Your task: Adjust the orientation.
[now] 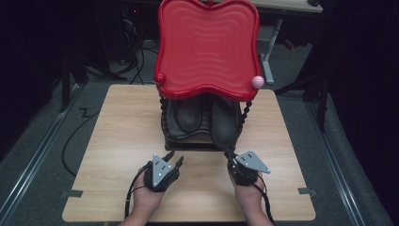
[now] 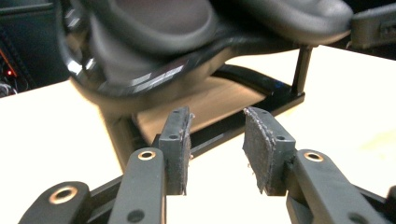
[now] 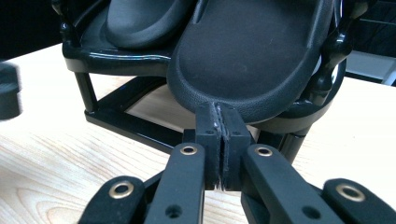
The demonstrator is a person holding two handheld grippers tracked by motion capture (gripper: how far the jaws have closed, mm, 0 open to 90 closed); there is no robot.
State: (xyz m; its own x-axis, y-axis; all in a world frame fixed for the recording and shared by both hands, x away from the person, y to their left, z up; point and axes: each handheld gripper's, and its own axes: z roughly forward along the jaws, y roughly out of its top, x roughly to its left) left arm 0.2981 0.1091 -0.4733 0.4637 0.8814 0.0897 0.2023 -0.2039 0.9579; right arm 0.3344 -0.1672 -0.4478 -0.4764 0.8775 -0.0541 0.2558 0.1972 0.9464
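A pair of dark shoes lies on the lower shelf of a black rack (image 3: pixel 116 58), under a red wavy tray (image 1: pixel 207 47). One shoe (image 1: pixel 188 113) is on the left and the other shoe (image 1: pixel 223 123) on the right. My left gripper (image 1: pixel 173 157) hovers low over the table just before the rack's front left. Its jaws (image 2: pixel 217 123) are open, with nothing between the pads. My right gripper (image 1: pixel 229 154) is at the rack's front right. Its pads are pressed together (image 3: pixel 219 109), right against the rim of the nearer shoe (image 3: pixel 252 51), and hold nothing.
The rack stands mid-table on a light wooden table (image 1: pixel 117 141). A pink ball (image 1: pixel 257 81) caps the tray's right corner and a red one (image 1: pixel 160 78) its left. Twisted black posts (image 1: pixel 245 113) carry the tray. Dark floor, cables and table legs surround the table.
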